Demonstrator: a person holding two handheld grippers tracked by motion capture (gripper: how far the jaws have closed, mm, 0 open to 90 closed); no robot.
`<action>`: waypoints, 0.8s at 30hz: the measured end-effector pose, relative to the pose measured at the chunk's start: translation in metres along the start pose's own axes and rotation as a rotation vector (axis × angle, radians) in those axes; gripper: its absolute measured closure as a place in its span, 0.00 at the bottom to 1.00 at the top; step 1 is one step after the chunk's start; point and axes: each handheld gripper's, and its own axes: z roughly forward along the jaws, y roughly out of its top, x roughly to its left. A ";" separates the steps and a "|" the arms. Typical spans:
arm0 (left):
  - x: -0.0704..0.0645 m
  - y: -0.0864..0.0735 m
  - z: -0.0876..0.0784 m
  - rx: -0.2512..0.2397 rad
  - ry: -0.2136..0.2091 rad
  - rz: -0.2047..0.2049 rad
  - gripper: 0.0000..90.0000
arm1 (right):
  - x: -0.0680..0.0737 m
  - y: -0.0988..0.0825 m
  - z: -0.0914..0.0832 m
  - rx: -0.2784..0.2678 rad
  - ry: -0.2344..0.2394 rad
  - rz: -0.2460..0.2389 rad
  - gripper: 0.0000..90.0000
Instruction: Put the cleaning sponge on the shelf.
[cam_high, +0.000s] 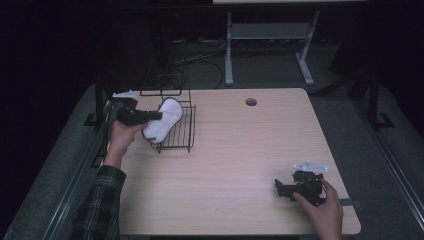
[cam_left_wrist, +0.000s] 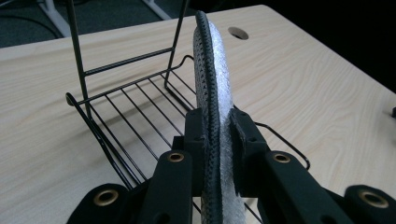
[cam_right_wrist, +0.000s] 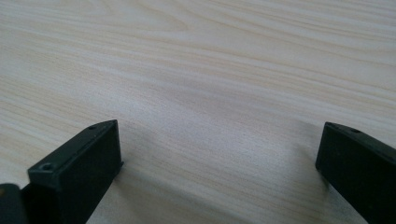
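Plaid sleeve (cam_high: 100, 200); black claws with brass screws (cam_left_wrist: 176, 157).

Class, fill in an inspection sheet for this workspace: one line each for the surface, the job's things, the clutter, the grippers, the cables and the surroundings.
Surface: light wooden table, bare across the middle, round hole near the far edge.
Job's things: white padded slipper with dark edging, held on edge over a black wire rack at the table's far left.
Clutter: nothing seen.
Grippers: left gripper shut on the slipper; right gripper open, resting low at the near right of the table, nothing between its jaws.
Cables: loose cables on the floor beyond the table.
Surroundings: dark room, grey desk frame behind.
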 end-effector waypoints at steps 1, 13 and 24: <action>0.000 0.001 0.001 0.002 -0.004 0.001 0.87 | 0.000 0.000 0.000 0.000 0.000 0.000 0.00; 0.006 0.002 0.015 0.025 0.002 -0.018 0.86 | 0.000 0.000 0.000 0.000 0.000 0.000 0.00; 0.010 -0.002 0.025 0.034 0.027 -0.031 0.82 | 0.000 0.000 0.000 0.000 0.000 0.000 0.00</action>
